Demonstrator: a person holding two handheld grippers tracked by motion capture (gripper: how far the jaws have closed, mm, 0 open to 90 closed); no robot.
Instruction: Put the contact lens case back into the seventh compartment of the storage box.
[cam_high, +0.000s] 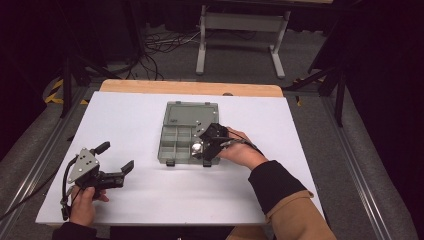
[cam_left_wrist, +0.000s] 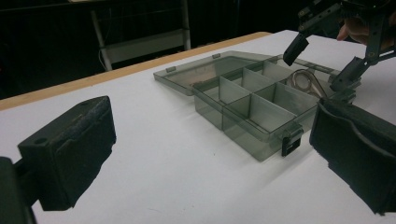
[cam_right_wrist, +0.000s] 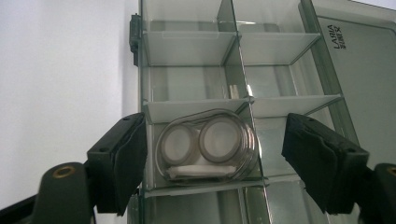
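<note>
White sheeting covers the worktop (cam_high: 150, 200), with a strip of bare wood along its far edge. At the left, near the front edge, the person's left hand (cam_high: 82, 205) holds the left claw (cam_high: 118, 156) low over the white surface, its two black jaws spread wide with nothing between them; it points toward the box and stands well apart from it. Near the middle of the worktop lies a smoky grey plastic box (cam_high: 172, 150), its lid (cam_high: 191, 113) folded flat away from the person and its tray split by dividers into small compartments. At the box's right end the right hand (cam_high: 243, 150) holds the right claw (cam_high: 200, 146) over the tray. In the right gripper view its jaws stand parted to either side of one compartment, and in that compartment rests a clear case (cam_right_wrist: 208, 149) with two round white-centred rings side by side; the pads (cam_right_wrist: 130, 158) are off it, so nothing is pinched. Beyond the worktop stands a pale metal frame (cam_high: 240, 25) on the grey floor.
</note>
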